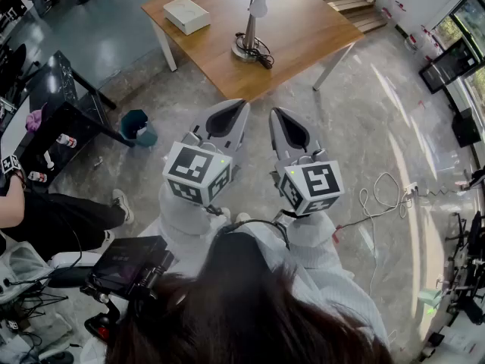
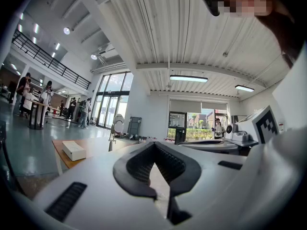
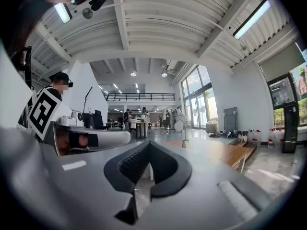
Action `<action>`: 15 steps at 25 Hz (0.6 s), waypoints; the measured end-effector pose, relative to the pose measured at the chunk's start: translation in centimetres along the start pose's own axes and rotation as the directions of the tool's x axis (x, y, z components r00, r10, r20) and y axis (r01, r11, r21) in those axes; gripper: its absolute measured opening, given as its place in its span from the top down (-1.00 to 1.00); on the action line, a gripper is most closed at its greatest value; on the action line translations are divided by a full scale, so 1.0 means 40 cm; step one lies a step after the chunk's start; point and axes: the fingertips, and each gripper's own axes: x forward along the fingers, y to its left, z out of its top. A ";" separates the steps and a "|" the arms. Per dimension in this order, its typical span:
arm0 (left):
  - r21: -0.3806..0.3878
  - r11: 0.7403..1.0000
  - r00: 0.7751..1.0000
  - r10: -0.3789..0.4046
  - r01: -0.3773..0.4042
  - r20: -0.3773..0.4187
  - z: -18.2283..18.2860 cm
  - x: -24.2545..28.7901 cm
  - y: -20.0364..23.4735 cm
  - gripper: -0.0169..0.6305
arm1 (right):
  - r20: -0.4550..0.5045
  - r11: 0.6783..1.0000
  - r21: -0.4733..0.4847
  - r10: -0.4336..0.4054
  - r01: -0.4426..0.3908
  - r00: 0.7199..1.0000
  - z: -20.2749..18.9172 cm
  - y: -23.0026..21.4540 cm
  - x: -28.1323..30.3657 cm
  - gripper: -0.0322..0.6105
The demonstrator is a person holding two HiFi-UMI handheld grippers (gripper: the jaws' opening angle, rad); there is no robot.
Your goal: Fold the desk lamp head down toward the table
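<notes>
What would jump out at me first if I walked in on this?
The left gripper and the right gripper are held side by side above the floor, both shut and empty. Ahead of them a silver desk lamp stands on a wooden table, with a white box to its left.

Wooden table [image 1: 303,36], desk lamp [image 1: 255,21] standing mid-top, black cord [image 1: 263,54] at its base, white box [image 1: 186,14] near corner
</notes>
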 end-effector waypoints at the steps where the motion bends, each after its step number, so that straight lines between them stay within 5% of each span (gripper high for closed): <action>1: 0.000 1.000 1.000 0.001 -0.001 -0.001 0.000 0.000 0.000 0.94 | 0.002 1.000 0.001 0.003 -0.003 1.000 0.003 0.000 0.000 0.90; 15: 0.001 1.000 1.000 0.011 -0.011 -0.010 -0.004 0.035 0.004 0.94 | 0.024 0.999 0.035 -0.002 0.002 1.000 0.013 -0.039 0.004 0.89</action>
